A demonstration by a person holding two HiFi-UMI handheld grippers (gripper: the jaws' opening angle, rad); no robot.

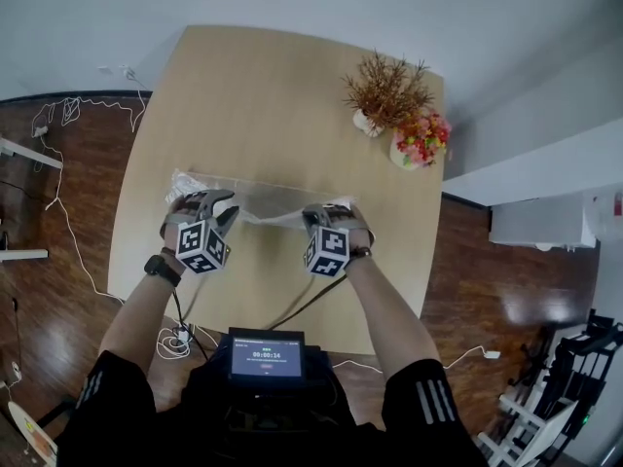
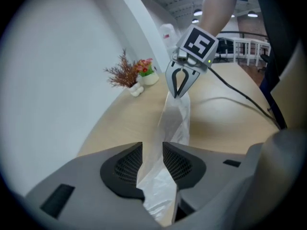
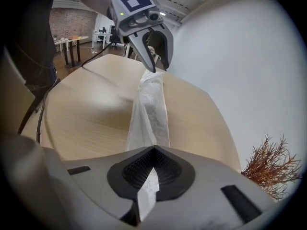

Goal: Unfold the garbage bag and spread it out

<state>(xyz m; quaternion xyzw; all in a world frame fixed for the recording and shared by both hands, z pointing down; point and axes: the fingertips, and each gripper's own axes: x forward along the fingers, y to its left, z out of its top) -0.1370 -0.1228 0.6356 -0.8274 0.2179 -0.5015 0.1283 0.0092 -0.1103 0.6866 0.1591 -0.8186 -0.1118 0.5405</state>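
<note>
In the head view, the translucent garbage bag [image 1: 263, 200] lies as a long, mostly folded band across the near part of the wooden table [image 1: 243, 86], strung between the left gripper [image 1: 216, 210] and the right gripper [image 1: 326, 217]; a dried plant [image 1: 384, 90] and a flower pot [image 1: 421, 142] stand well apart at the far right corner. In the left gripper view, the jaws stand apart and the film [image 2: 175, 119] runs loosely through the gap between the fingers [image 2: 180, 162], not clamped, then stretches away to the right gripper's tips. The likely trouble starts here. With this end unheld, any pull from the other side would draw the bag clean out of the gap, and it would slump back into a crumpled strip instead of opening. Closing again on the same bunched spot would trap several layers together, so the folds would stay stuck. In the right gripper view, the jaws are clenched on the bag [image 3: 148, 114], and a tag of film pokes out behind the pads [image 3: 168, 169]. The rest rises in a twisted rope toward the left gripper across the table. That hold is on a narrow pinch of thin plastic, so a sharp tug could stretch or tear it there. My judgement is that the bag is barely unfolded, with the spreading yet to be done.
</note>
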